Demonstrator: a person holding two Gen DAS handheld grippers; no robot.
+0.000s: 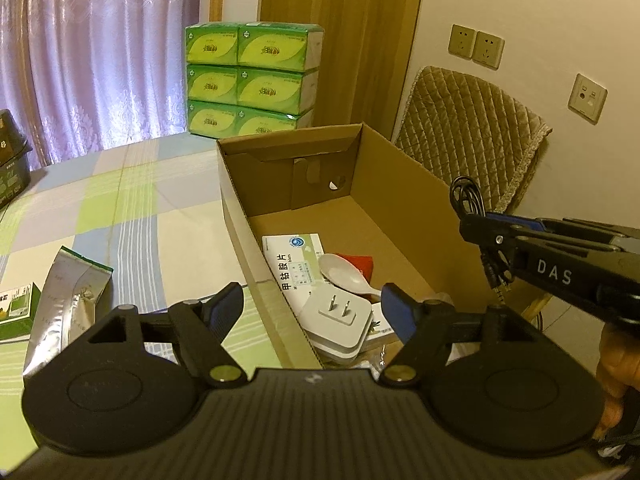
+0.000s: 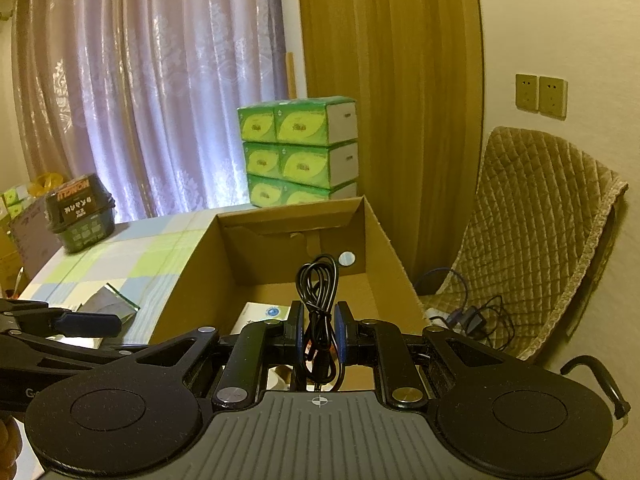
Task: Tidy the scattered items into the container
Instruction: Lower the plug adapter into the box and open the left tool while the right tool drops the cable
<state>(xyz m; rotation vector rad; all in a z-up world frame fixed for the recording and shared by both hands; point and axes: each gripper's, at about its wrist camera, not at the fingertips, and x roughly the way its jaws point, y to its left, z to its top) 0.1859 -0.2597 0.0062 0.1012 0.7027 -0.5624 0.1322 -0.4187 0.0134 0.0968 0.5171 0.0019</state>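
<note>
- Right gripper [image 2: 319, 334] has its blue pads pressed together on a bundled black cable [image 2: 318, 292], whose loops stand up above the fingers and whose plug ends hang below them.
- From the left wrist view, that right gripper [image 1: 486, 226] reaches in from the right, holding the cable [image 1: 466, 196] over the right wall of the cardboard box [image 1: 256, 256].
- Left gripper [image 1: 312, 306] hangs with its fingers spread wide apart and nothing between them, above the near left corner of the box.
- Inside the box, near its front, lie a white medicine box [image 1: 294, 262] with blue print, a white plastic spoon [image 1: 346, 274] over something red, and a white plug adapter [image 1: 334, 318] with its two prongs up.
- The far half of the box floor is bare cardboard.
- The box sits on a counter [image 1: 120, 208] covered with a green, blue and white checked cloth.
- Still on the cloth to the left of the box: a silver foil pouch [image 1: 68, 304] and, further left at the edge of view, a small green carton [image 1: 16, 312].
- At the far left of the counter stands a dark tub [image 2: 80, 218] with a printed label.
- Beyond the box is a stack of green tissue packs [image 1: 252, 80], with a lilac curtain [image 1: 92, 48] to the left.
- A chair [image 2: 536, 236] draped in a quilted tan cover stands to the right of the box, with loose cords on its seat.
</note>
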